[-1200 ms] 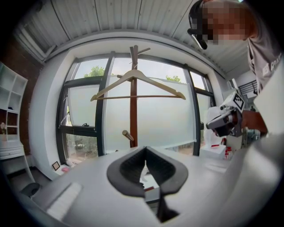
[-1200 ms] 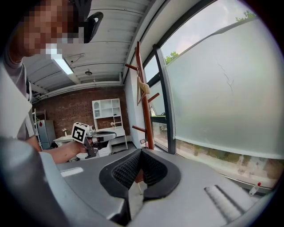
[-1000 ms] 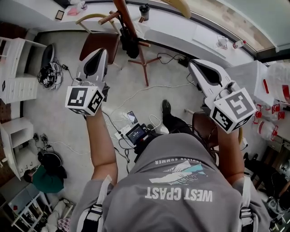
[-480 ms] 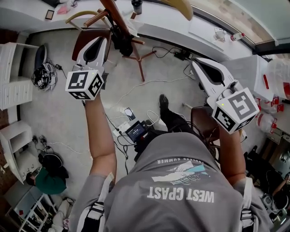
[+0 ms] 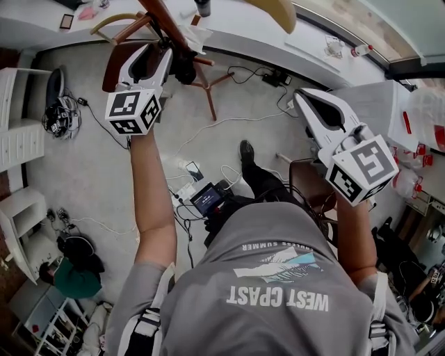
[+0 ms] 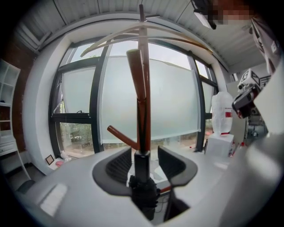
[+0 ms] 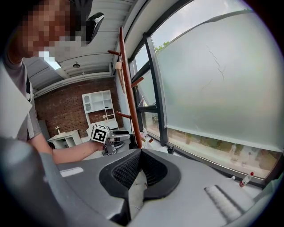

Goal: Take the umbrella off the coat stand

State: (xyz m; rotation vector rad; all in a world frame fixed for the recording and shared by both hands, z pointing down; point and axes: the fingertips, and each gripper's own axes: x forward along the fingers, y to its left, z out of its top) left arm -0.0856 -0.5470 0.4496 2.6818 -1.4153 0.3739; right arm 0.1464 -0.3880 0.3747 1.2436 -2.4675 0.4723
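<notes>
A brown wooden coat stand [image 5: 163, 21] rises at the top of the head view, and a folded black umbrella [image 5: 183, 68] hangs against its pole. My left gripper [image 5: 164, 54] is right beside it. In the left gripper view the jaws have just been opening, and the left gripper [image 6: 144, 150] now stands open. The umbrella's black handle [image 6: 142, 170] is between the pads with a gap on each side, in front of the pole [image 6: 140, 97]. My right gripper [image 5: 300, 99] hangs apart to the right. Seen in its own view, the right gripper [image 7: 141, 151] is shut with nothing in it.
The stand's legs [image 5: 208, 94] spread over a floor strewn with cables, and a small screen device [image 5: 207, 200] lies there. A brown chair [image 5: 115, 66] stands left of the stand. There are white shelves [image 5: 21, 139] at the far left and a white table [image 5: 389, 111] at the right. Large windows [image 6: 168, 102] are behind the stand.
My left gripper has moved forward to the stand and opened, so its jaws now flank the umbrella's handle. The right gripper has shifted only slightly.
</notes>
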